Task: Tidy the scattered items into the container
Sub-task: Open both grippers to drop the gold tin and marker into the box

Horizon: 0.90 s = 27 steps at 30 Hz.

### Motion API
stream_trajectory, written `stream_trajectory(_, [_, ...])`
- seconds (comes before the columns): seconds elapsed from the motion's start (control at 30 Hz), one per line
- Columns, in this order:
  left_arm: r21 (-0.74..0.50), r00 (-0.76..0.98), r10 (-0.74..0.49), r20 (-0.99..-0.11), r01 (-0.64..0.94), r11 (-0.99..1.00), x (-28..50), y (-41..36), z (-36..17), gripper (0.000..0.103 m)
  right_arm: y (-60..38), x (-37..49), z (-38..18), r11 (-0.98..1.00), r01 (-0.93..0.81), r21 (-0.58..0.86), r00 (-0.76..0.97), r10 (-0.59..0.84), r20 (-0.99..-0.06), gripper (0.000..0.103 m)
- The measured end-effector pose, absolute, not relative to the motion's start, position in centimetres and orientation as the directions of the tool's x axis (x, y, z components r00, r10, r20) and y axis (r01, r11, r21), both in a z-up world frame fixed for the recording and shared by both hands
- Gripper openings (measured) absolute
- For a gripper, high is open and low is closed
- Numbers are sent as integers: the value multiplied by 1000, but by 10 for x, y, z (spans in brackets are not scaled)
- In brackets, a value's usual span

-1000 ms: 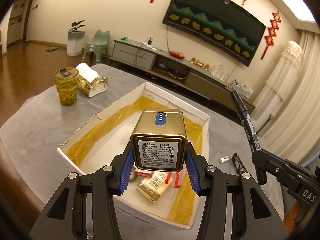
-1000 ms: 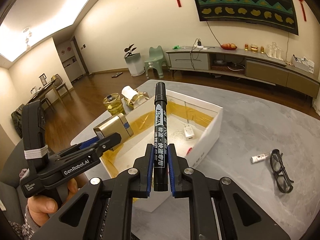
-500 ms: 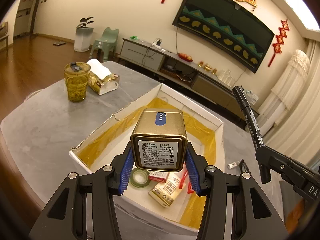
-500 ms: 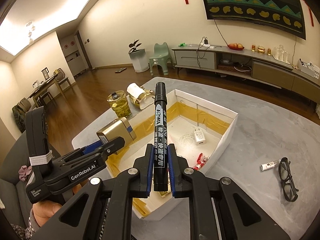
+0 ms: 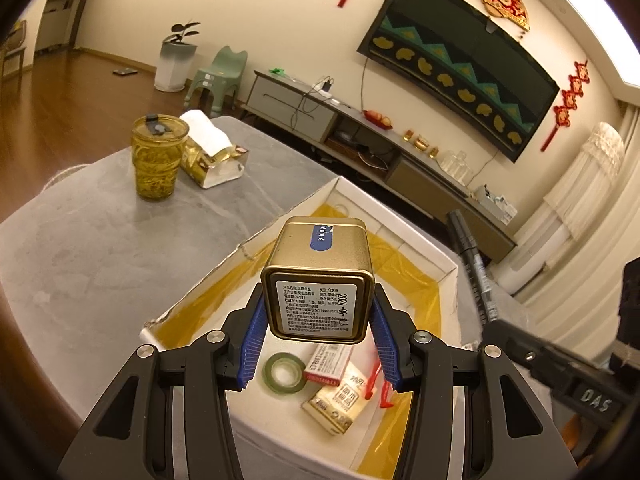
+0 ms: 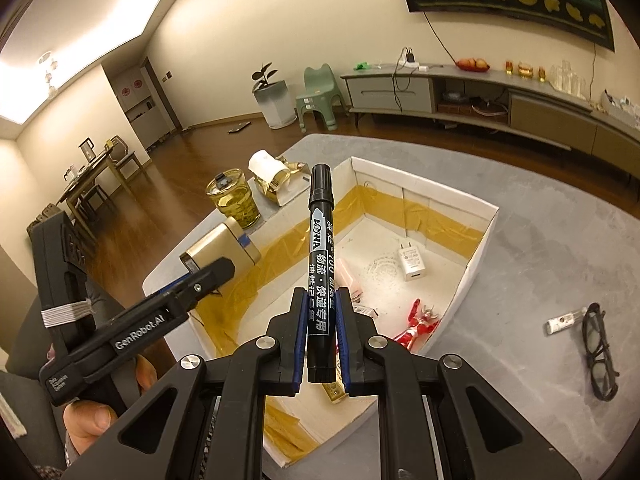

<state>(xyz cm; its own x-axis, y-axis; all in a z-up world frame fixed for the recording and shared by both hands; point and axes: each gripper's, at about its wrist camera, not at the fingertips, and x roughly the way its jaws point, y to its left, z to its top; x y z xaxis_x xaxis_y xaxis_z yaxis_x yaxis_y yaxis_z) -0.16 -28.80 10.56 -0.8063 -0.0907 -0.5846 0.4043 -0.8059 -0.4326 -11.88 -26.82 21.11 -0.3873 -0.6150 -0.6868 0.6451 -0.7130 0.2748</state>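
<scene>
My left gripper (image 5: pixel 318 312) is shut on a gold tea tin (image 5: pixel 320 276) and holds it above the near part of the white cardboard box (image 5: pixel 404 236). The tin also shows in the right wrist view (image 6: pixel 224 250). My right gripper (image 6: pixel 320 300) is shut on a black marker (image 6: pixel 320 256), held upright above the box (image 6: pixel 478 256). The marker shows at the right in the left wrist view (image 5: pixel 474 268). In the box lie a tape roll (image 5: pixel 282 372), small packets (image 5: pixel 340 396), a red toy figure (image 6: pixel 416 322) and a white charger (image 6: pixel 412 266).
A glass of yellow tea (image 5: pixel 158 158) and a tissue pack in a gold holder (image 5: pixel 210 156) stand on the grey table (image 5: pixel 92 240) at the far left. Black glasses (image 6: pixel 598 356) and a small white tube (image 6: pixel 564 320) lie on the table right of the box.
Both grippers have moved further over the box with their loads; the box now lies more directly under them. Both grips are unchanged.
</scene>
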Motion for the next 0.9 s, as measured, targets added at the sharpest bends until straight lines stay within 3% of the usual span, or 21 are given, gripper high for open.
stream_trajectory(0.9, [-355,-756,-101,-647,416,-837,-32,-286,86,51,-301,-182,188,-747,588,311,-310,-563,-766,15])
